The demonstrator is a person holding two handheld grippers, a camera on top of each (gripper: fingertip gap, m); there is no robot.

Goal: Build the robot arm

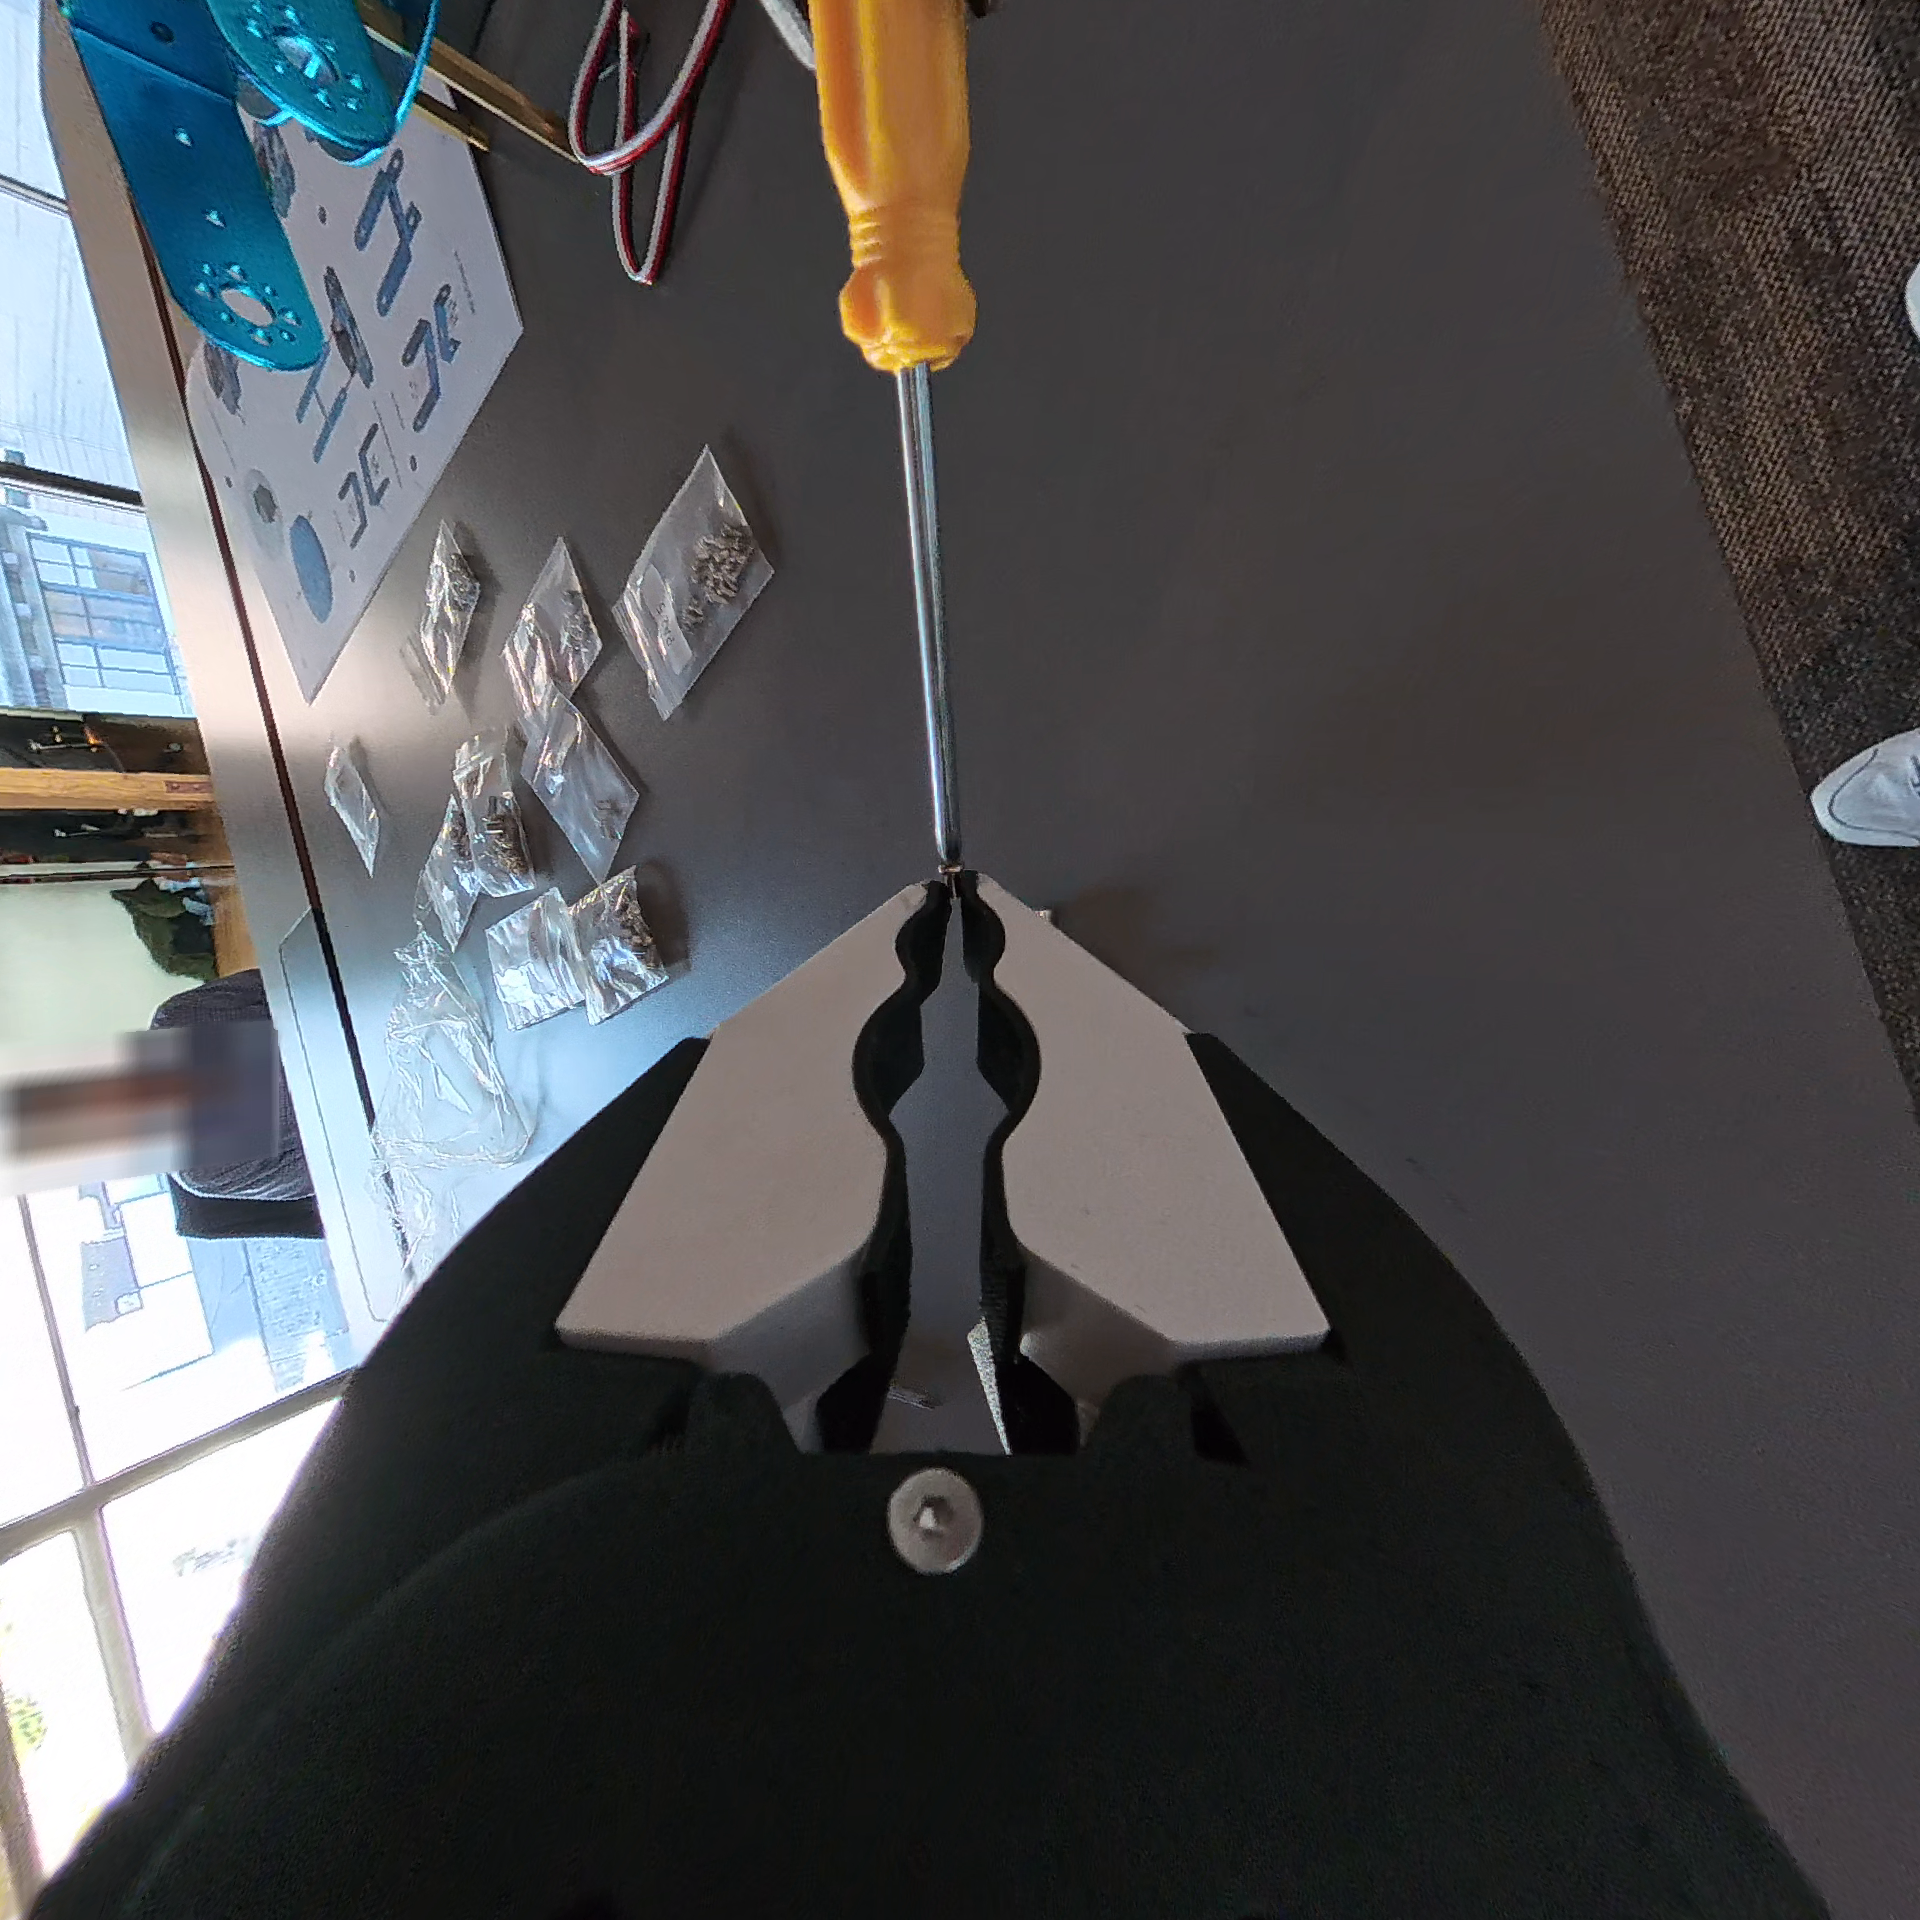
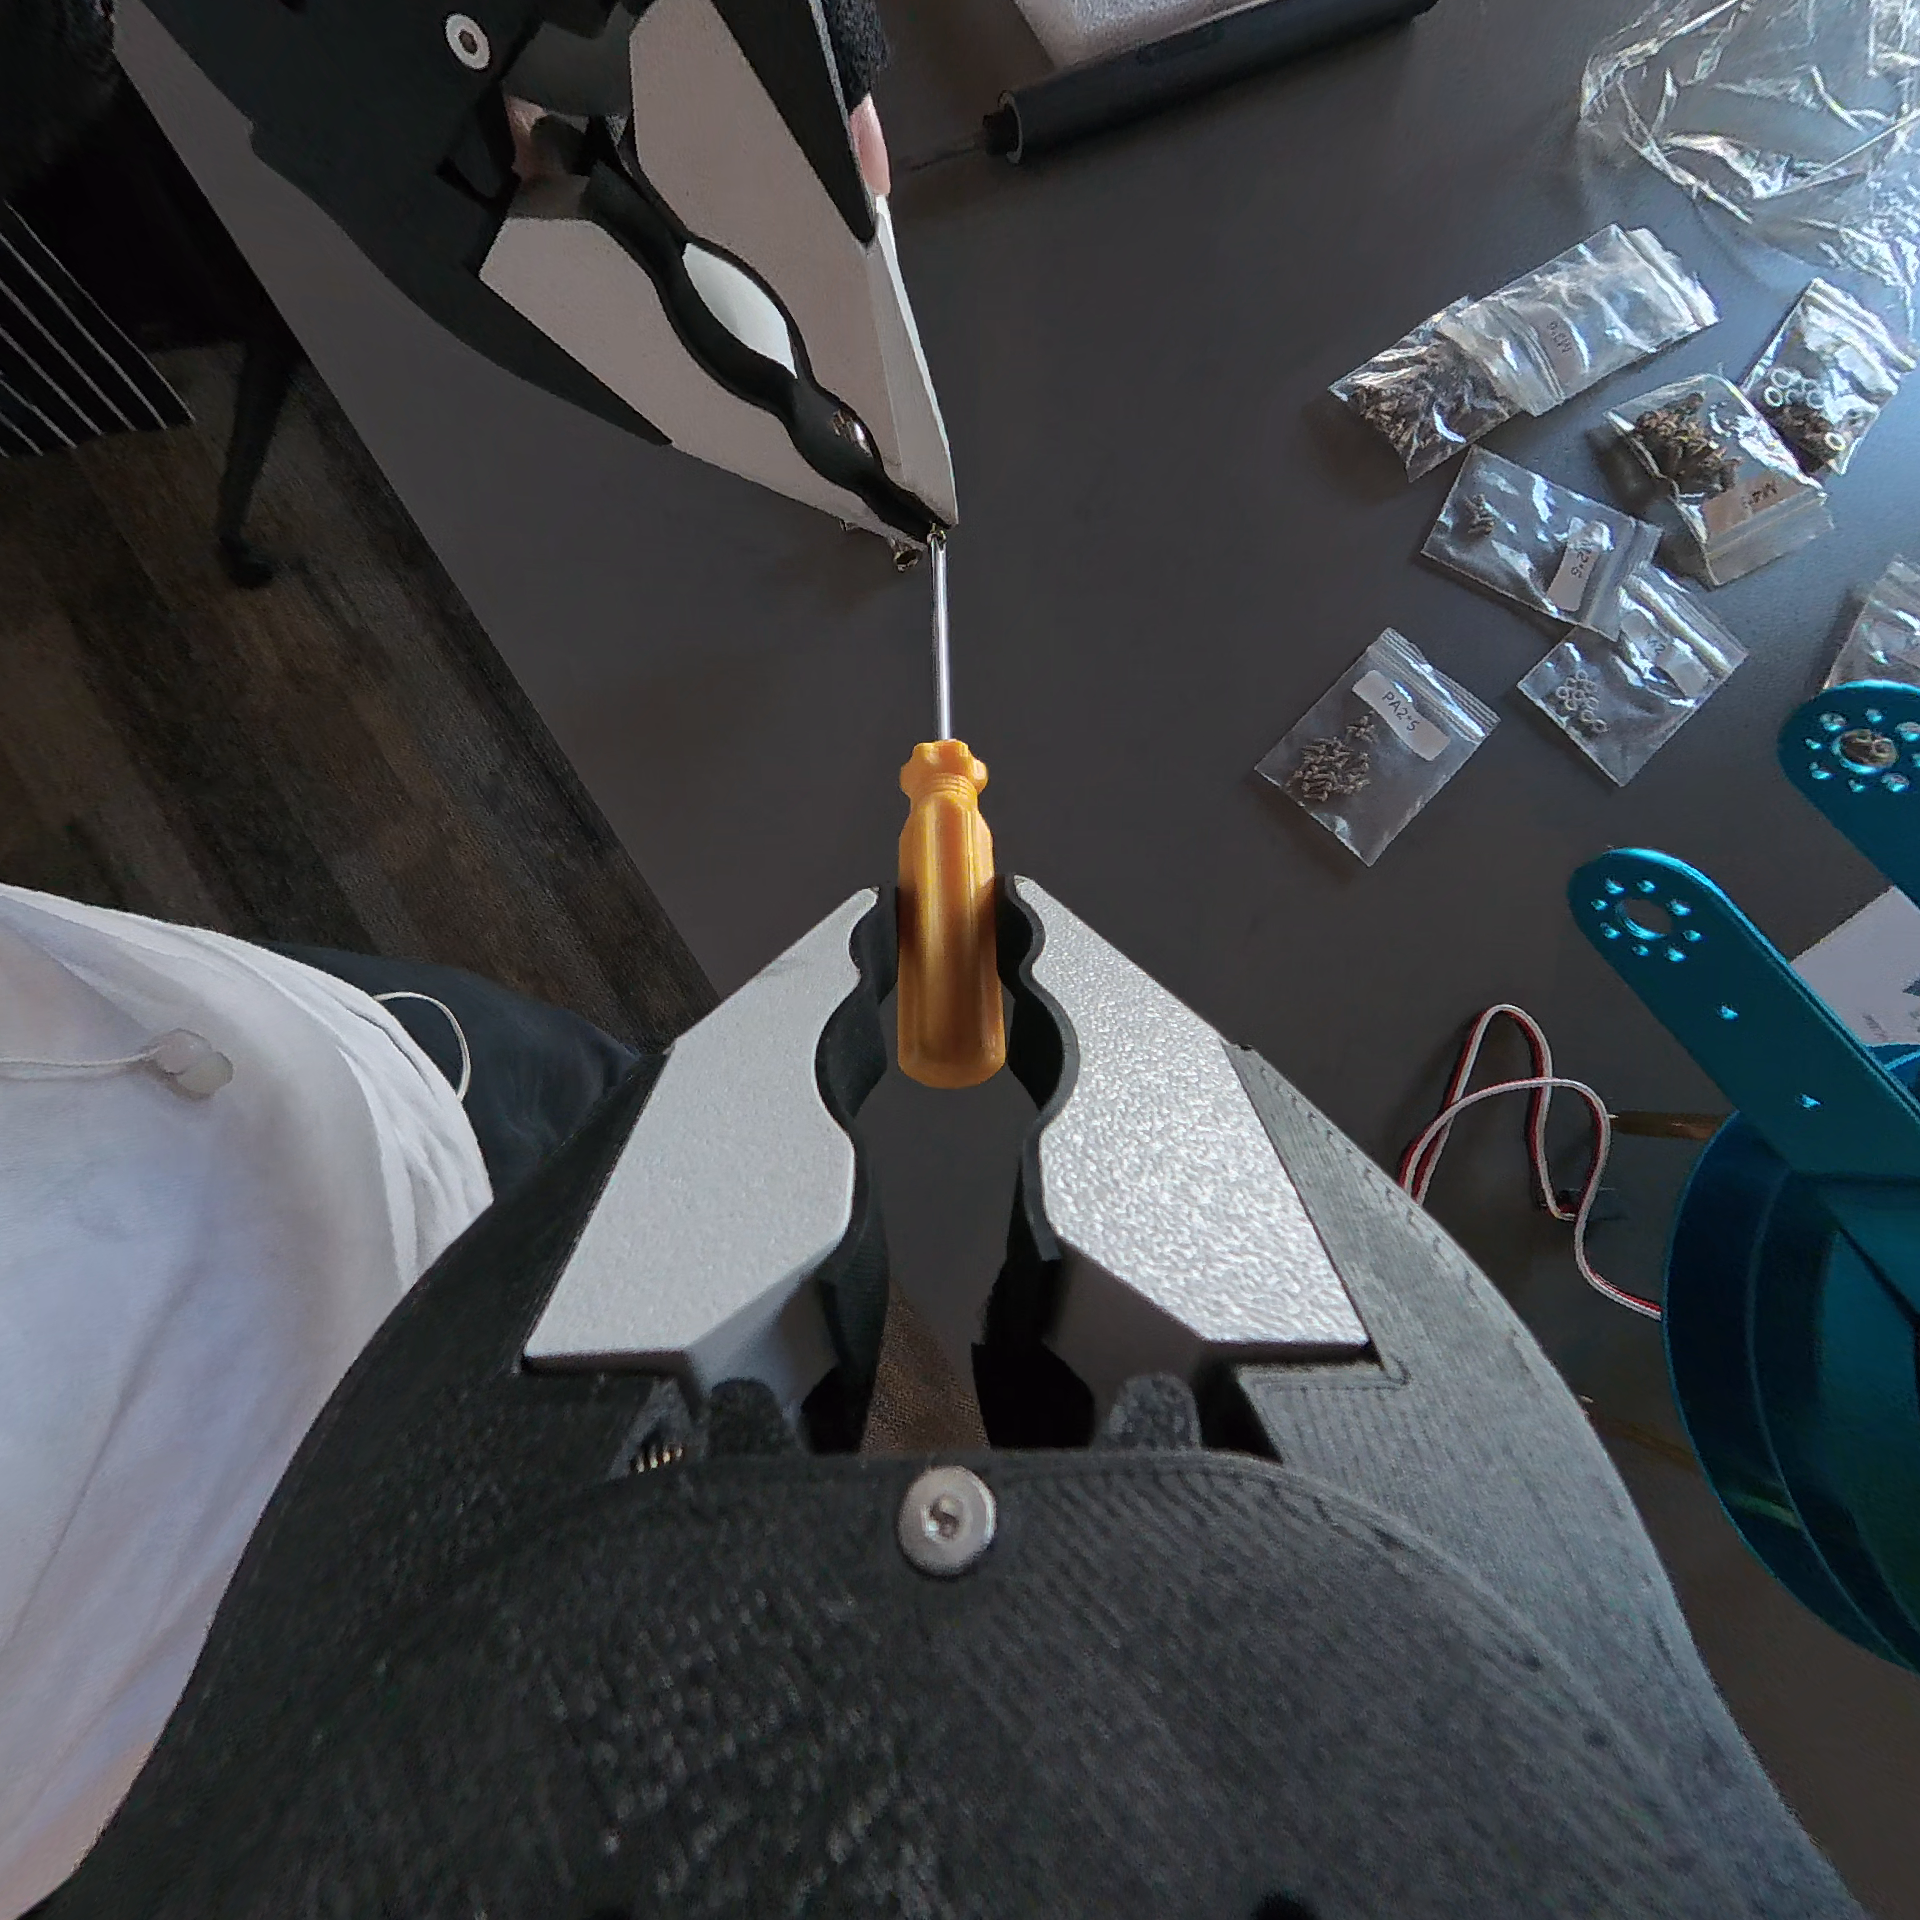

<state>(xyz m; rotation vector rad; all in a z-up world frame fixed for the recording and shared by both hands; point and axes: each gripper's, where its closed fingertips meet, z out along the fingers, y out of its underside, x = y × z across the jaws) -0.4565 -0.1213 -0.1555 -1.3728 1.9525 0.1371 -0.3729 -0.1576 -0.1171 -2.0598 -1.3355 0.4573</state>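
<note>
My right gripper [image 2: 945, 904] is shut on the orange handle of a small screwdriver [image 2: 948, 935], held above the dark table [image 2: 1143, 520]. Its steel shaft points away to the tip of my left gripper [image 2: 930, 525]. In the left wrist view my left gripper [image 1: 948, 883] is shut on a tiny screw [image 1: 949, 869] pinched at its fingertips. The screwdriver [image 1: 899, 187] comes in from the top, and its shaft tip meets the screw head. Another small screw [image 2: 906, 559] lies on the table just under the left gripper's tip.
Several small clear bags of screws and nuts [image 1: 582, 748] lie on the table, also in the right wrist view [image 2: 1558, 540]. Blue metal bracket parts [image 2: 1766, 1039], a red-white-black servo wire [image 2: 1507, 1101], a printed sheet [image 1: 353, 416] and crumpled plastic [image 1: 436, 1070] are nearby. The table edge [image 2: 436, 582] drops to the floor. The left gripper's tips are roughly 11 cm from the right gripper's.
</note>
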